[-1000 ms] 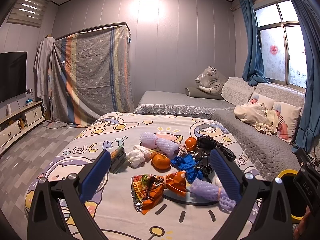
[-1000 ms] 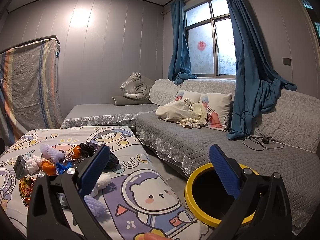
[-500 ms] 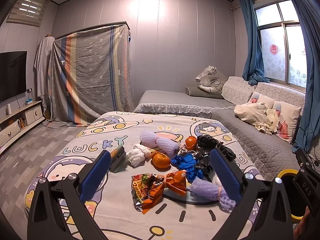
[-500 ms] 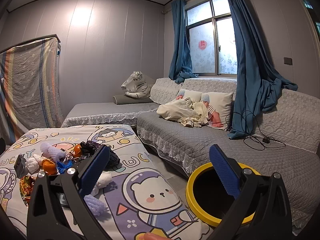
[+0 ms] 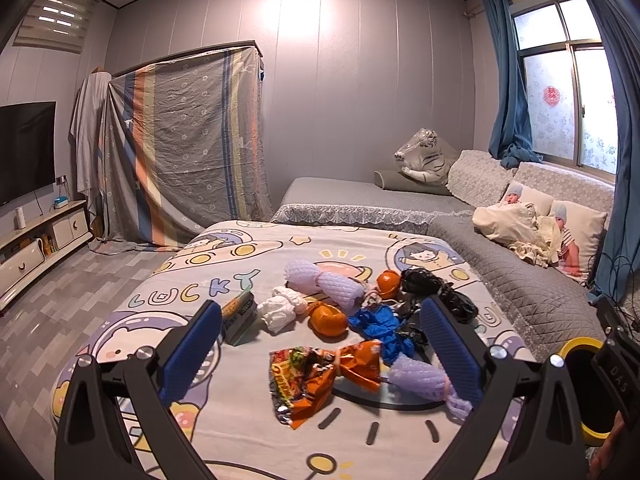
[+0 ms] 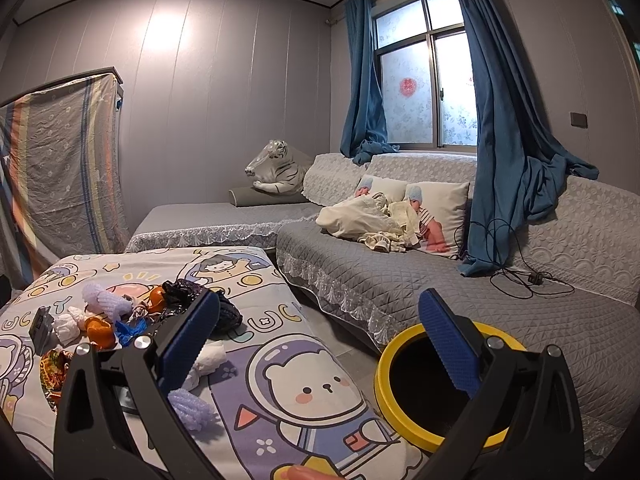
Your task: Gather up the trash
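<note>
- Right now both grippers hover empty: the left gripper [image 5: 320,350] has its jaws spread wide over the pile of trash, and the right gripper [image 6: 318,344] has its jaws spread just as wide, with nothing between them.
- Trash lies scattered on the cartoon-print bench cover [image 5: 200,292]: a crumpled snack wrapper [image 5: 316,376] nearest the left jaws, a purple foam sleeve [image 5: 424,380] just beside it, then an orange peel [image 5: 328,320], a blue glove [image 5: 380,326], white tissue [image 5: 280,308], a black bag [image 5: 436,292] and a small box [image 5: 240,316] farther back.
- Its destination, the yellow-rimmed bin [image 6: 404,348], stands on the floor between the bench and the grey sofa [image 6: 400,280], right under the right jaws.
- My read is that the step in hand is the first pick, and the snack wrapper is the natural choice since it sits centred between the left jaws.
- To do it well, lower the jaws until the tips nearly brush the cloth, straddle the wrapper's tied waist rather than a loose flap, and close fully; foil slips.
- Take care not to pinch the cloth underneath, or the whole cover may lift and shift the pile.
- Lift straight up before swinging toward the bin, so neighbouring pieces are not dragged off the edge.
</note>
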A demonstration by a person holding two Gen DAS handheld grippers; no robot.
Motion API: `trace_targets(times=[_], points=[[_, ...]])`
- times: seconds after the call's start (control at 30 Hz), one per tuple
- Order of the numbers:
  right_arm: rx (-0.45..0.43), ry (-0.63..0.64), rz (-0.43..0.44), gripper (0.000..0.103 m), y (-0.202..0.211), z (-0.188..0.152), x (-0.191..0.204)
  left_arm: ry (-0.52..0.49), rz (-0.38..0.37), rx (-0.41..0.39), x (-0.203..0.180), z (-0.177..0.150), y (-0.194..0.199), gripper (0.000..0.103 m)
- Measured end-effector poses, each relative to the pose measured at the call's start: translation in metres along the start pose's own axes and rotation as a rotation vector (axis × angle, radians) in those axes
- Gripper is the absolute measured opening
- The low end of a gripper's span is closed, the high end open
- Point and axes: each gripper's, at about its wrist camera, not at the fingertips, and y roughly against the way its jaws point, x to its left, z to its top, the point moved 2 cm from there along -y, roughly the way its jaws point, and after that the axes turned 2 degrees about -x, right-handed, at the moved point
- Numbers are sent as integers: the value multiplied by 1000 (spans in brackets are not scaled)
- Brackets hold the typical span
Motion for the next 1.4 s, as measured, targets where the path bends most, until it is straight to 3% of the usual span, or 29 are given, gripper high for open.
trace_targets(times=[0.17, 0.33, 0.53, 0.83, 0.97, 1.17, 1.4], points=[[19, 1, 113, 96, -6, -3, 8, -3, -10, 31, 14, 8, -18, 96], [52, 80, 229, 96, -18, -14, 29, -112, -80, 191, 24, -2, -60, 96], [106, 227, 449, 95, -37, -36, 65, -163, -144, 300, 51, -17, -101, 96], [265, 289, 560, 95, -74, -63, 96, -134, -162, 449, 100, -25, -175, 96], [284, 308, 575, 95, -76, -68, 101, -167, -156, 469, 109, -28, -194, 96], [312, 333, 662, 95, -83, -70, 99, -157, -259, 531, 114, -33, -215, 96], [343, 400, 755, 95, -87, -80, 96, -167, -318, 542, 114, -35, -225, 96]])
